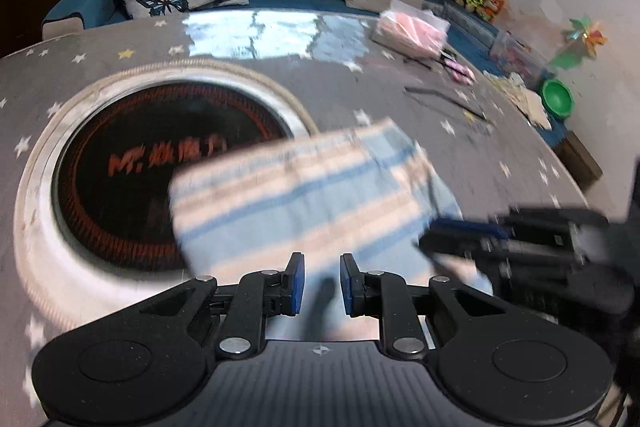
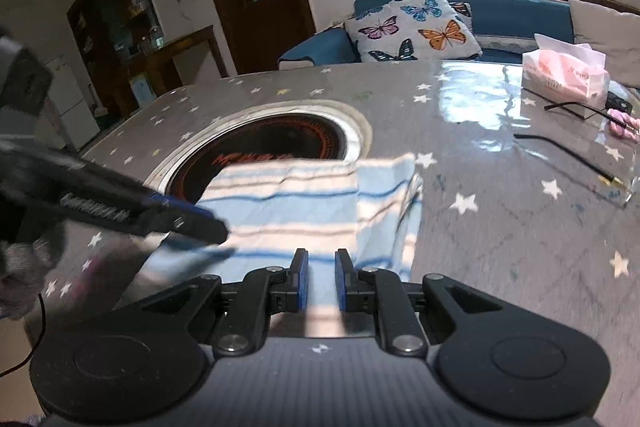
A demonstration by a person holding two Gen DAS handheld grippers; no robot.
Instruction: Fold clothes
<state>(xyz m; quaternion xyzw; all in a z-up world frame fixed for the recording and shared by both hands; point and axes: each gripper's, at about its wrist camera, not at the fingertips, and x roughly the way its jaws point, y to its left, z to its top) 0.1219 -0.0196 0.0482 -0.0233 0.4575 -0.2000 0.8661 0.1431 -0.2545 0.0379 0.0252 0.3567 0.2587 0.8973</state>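
Since the striped cloth lies folded on the desk, partly over its round burner, we judge it soft and light, best taken at a corner. Left claw and right claw stand narrowly parted, pinching nothing.

Black grippers (blue pads), silver screws.

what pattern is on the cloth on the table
Light blue and white stripes on the cloth, clearest in the right wrist view.
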